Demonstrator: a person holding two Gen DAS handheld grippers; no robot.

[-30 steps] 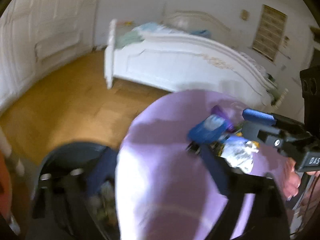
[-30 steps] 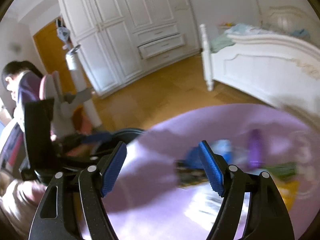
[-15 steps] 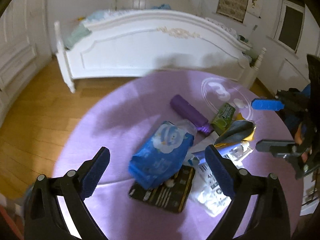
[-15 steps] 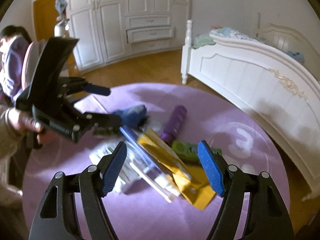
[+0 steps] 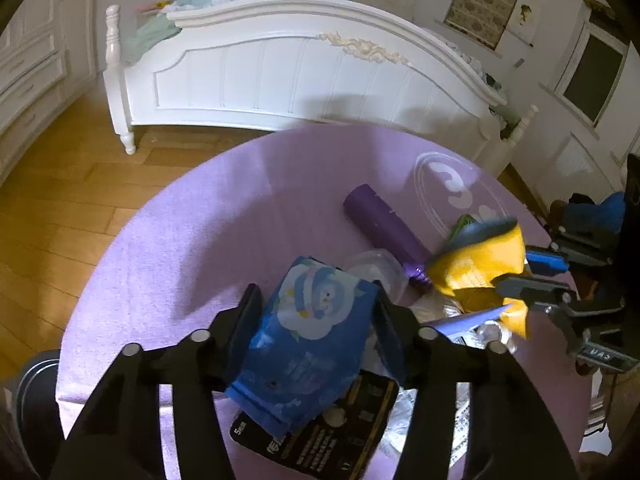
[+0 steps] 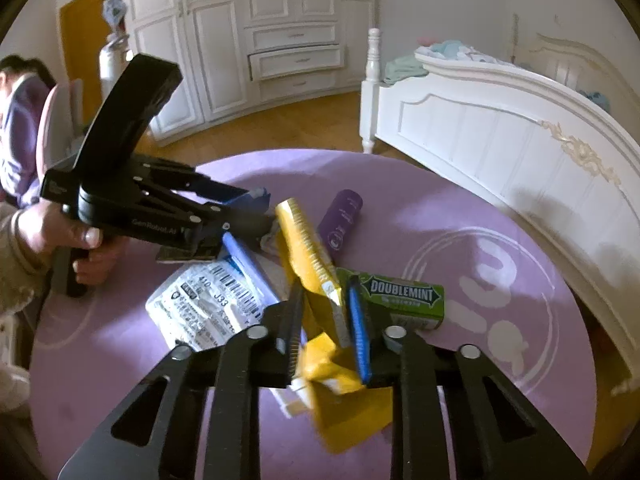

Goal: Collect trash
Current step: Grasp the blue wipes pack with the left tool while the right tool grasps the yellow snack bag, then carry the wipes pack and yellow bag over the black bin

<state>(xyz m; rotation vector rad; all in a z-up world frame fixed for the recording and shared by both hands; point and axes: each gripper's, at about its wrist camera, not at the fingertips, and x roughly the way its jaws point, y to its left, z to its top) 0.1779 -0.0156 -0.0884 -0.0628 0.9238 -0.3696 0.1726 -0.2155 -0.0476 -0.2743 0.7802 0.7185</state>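
Trash lies in a heap on a round purple rug (image 5: pixel 180 240). My left gripper (image 5: pixel 318 312) is closing around a blue tissue pack (image 5: pixel 316 332), and both pads touch its sides. In the right wrist view that gripper (image 6: pixel 256 212) reaches in from the left. My right gripper (image 6: pixel 326 308) is shut on a crumpled yellow wrapper (image 6: pixel 316 276), which has lifted off the heap (image 5: pixel 480 260). Around them lie a purple tube (image 5: pixel 384 224), a green Doublemint pack (image 6: pixel 400 296), a white labelled bag (image 6: pixel 208 304) and a black card pack (image 5: pixel 320 432).
A dark bin (image 5: pixel 36 392) stands off the rug at the lower left. A white bed (image 5: pixel 300 68) borders the rug's far side. White wardrobes (image 6: pixel 240 40) line the back wall, and a person (image 6: pixel 20 120) sits at the left.
Both grippers dropped onto the heap. The left jaws narrowed onto the blue tissue pack. The right jaws shut on the yellow wrapper and pulled it up.
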